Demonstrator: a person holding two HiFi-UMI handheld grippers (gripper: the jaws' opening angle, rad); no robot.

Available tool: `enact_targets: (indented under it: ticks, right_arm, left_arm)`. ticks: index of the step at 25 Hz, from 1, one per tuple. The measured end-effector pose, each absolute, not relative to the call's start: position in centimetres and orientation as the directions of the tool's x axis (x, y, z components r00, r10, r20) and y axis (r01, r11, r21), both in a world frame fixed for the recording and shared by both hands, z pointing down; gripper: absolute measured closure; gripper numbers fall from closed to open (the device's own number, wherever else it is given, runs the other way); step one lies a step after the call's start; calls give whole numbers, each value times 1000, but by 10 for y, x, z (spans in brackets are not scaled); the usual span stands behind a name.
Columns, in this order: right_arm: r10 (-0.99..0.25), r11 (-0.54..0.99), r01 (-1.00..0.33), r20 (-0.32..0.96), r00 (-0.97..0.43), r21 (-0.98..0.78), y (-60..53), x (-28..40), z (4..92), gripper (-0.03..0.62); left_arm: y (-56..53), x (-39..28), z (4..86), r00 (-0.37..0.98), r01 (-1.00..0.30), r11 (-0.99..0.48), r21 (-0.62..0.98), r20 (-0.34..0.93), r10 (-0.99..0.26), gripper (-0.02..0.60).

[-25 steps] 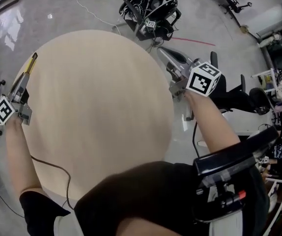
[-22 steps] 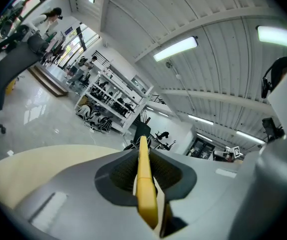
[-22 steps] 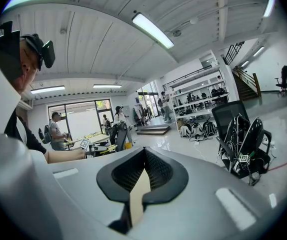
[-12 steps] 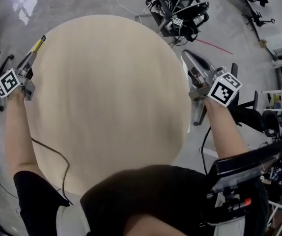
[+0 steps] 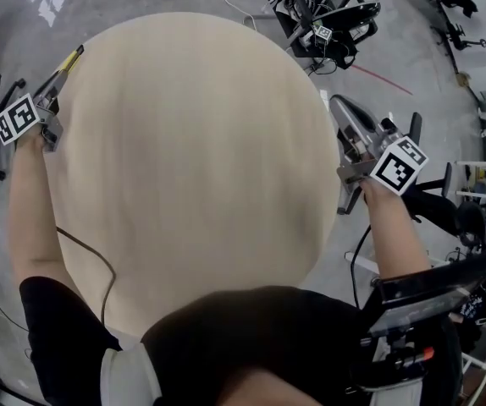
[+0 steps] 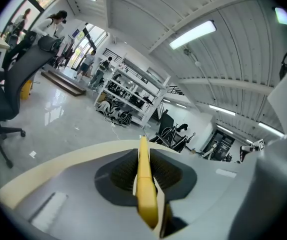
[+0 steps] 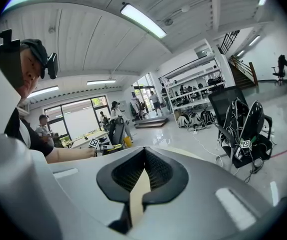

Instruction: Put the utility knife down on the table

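Much of the slim yellow utility knife [image 6: 144,184] was buried between the jaws of my left claw [image 5: 55,87], which were clamped on it. Only its front end stuck out ahead of them. I couldn't make out a blade, or whether the knife touched the round pale wooden table [image 5: 192,159] beside that claw. My right claw [image 5: 343,110] was pinched closed on nothing, with the table's edge just to its left.

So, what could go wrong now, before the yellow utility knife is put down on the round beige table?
1. The left gripper holds the yellow utility knife right at the left rim of the round beige table. If released there, the knife may slide off onto the floor.
2. The knife juts well past the jaws, so its tip may hit the tabletop first and twist in the grip.
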State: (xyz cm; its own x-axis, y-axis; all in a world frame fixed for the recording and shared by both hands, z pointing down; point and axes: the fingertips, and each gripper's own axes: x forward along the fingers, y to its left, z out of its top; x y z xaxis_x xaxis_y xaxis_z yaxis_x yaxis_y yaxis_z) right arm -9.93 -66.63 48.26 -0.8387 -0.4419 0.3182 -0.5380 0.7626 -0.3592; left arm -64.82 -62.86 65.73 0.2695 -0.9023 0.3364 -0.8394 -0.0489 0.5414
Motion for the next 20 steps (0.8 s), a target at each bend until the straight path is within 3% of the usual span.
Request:
enact_targets:
  ticks: [7,10,12,13,20]
  right_arm:
    - [-441,746,-548,336,-832,-379,-670,-90,502,580]
    - [-438,746,-545,334,-835,-383,-672,-90,508,579]
    - [-435,742,-543,333,-836,-393,-672,-91,512,580]
    - [-436,738,-543,332,-837,-400,-670,-91,514,579]
    - [-447,737,-548,324,-834,-395,-668,-81,509,579]
  left_arm:
    - [-650,-657,694,226,-872,10,490,421,-879,509]
    - [-656,-666,714,142,-948,41,315,536,-832,490]
    - [-656,-675,729,65,-988,39,152,623,-780,241]
    - [-656,-676,733,52,-993,29,116,641,-766,216]
    - [-665,-668,712,75,-990,12,144,585,-807,202]
